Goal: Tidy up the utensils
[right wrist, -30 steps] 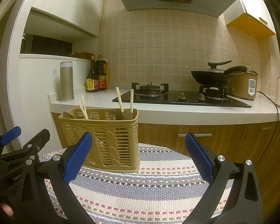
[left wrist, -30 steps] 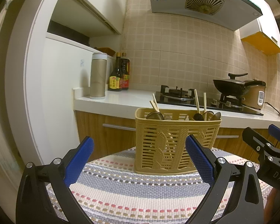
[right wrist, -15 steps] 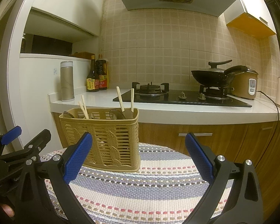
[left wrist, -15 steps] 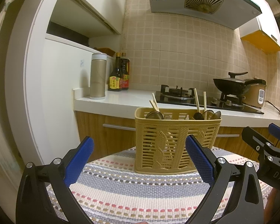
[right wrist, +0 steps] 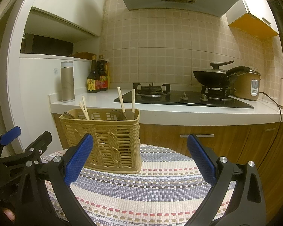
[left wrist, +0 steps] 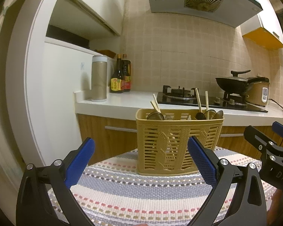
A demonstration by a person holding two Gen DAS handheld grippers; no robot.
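A tan woven plastic basket (left wrist: 177, 141) (right wrist: 105, 137) stands at the far edge of a striped mat (left wrist: 141, 194) (right wrist: 152, 192). Wooden chopsticks (left wrist: 199, 101) (right wrist: 121, 99) and dark spoon bowls (left wrist: 209, 114) stick up out of it. My left gripper (left wrist: 141, 162) hovers open in front of the basket with nothing between its blue pads. My right gripper (right wrist: 140, 162) is open too, a little right of the basket. Each view shows the other gripper at its side edge.
Behind the table runs a white counter (right wrist: 179, 113) with a gas hob (right wrist: 183, 98), a black wok (right wrist: 215, 77), a rice cooker (right wrist: 247, 84), sauce bottles (left wrist: 120, 77) and a metal flask (left wrist: 99, 77). Wooden cupboard fronts (right wrist: 198, 139) lie below.
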